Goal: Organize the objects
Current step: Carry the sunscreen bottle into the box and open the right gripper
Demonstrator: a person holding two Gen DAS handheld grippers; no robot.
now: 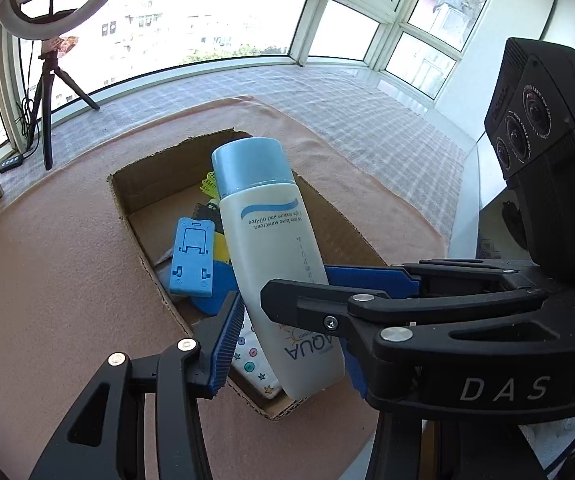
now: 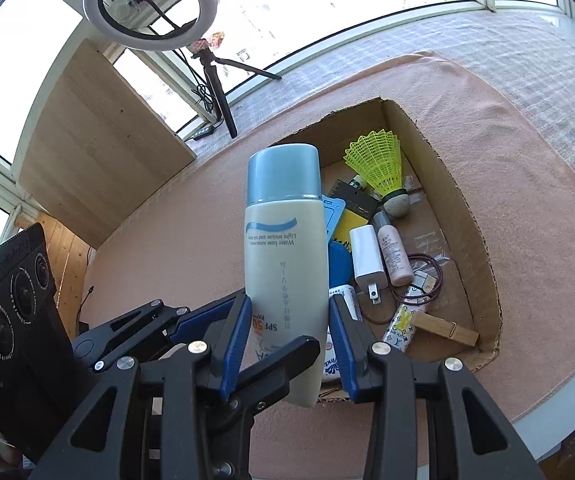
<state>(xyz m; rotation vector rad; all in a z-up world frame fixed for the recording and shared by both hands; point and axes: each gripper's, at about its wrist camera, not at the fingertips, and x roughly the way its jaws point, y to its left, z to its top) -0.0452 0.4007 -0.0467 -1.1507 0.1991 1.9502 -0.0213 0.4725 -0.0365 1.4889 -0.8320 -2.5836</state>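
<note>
A white sunscreen bottle (image 1: 275,248) with a pale blue cap is held tilted over an open cardboard box (image 1: 127,192). My left gripper (image 1: 291,354) is shut on the bottle's lower part, blue pads on both sides. My right gripper (image 1: 307,286) reaches in from the right and clamps the same bottle a little higher. In the right wrist view the bottle (image 2: 283,248) stands nearly upright between the right gripper's (image 2: 289,340) blue pads. There the left gripper (image 2: 247,336) crosses from the left over the bottle's base. The box (image 2: 471,216) lies just behind.
The box holds a yellow shuttlecock (image 2: 379,168), a white charger (image 2: 367,256), a small pink bottle (image 2: 395,256), a wooden clothespin (image 2: 447,328) and a blue phone stand (image 1: 191,256). A pink cloth (image 1: 47,280) covers the table. A ring light on a tripod (image 2: 151,4) stands by the window.
</note>
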